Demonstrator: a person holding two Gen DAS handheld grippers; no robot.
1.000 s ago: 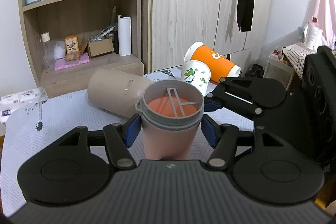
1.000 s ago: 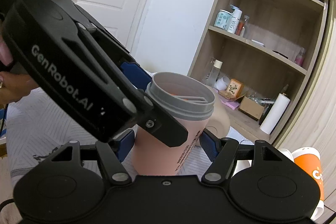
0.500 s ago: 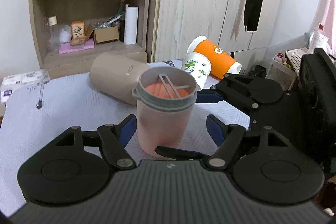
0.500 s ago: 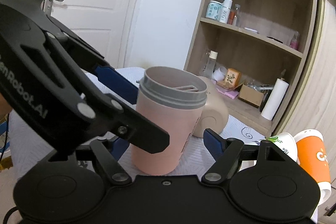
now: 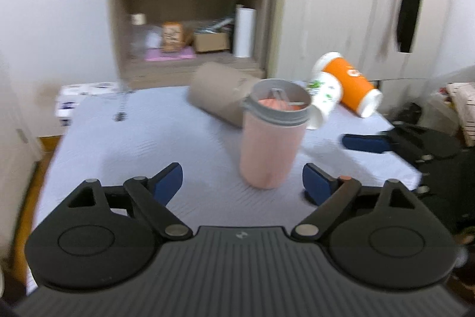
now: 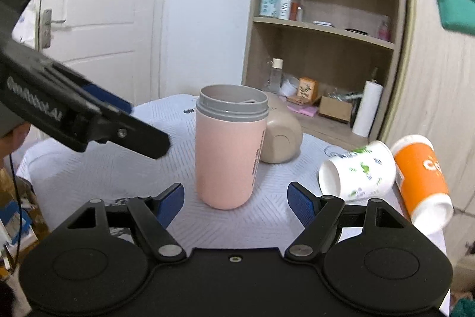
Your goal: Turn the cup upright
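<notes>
- Your left claw [image 5: 242,178] is spread wide with nothing between its blue pads [image 5: 167,178]; the pink cup [image 5: 271,135] stands just ahead of it and a little toward its right pad, clear of both.
- Your right claw [image 6: 236,196] is spread wide as well and grips nothing; the pink cup [image 6: 230,147] stands directly ahead of it, roughly centred on the gap but beyond the fingertips [image 6: 170,199].
- The cup is upright on the worktop [image 5: 154,135], its grey collar and open mouth at the top; in the left wrist view you can see orange inside it.
- From the right wrist view, your left claw [image 6: 98,115] comes in from the left, short of the cup and not touching it; from the left wrist view, one blue pad of your right claw [image 5: 365,143] shows off to the right of the cup.
- Beyond the cup, a beige tumbler [image 6: 280,141] lies on its side; whether it touches the cup you cannot tell.
- To the right of your right claw, a white paper cup [image 6: 357,170] with a green print and an orange paper cup [image 6: 421,176] lie on their sides, close against each other.
- Further ahead stands a wooden shelf unit [image 6: 323,28]; the left wrist view is blurred.
</notes>
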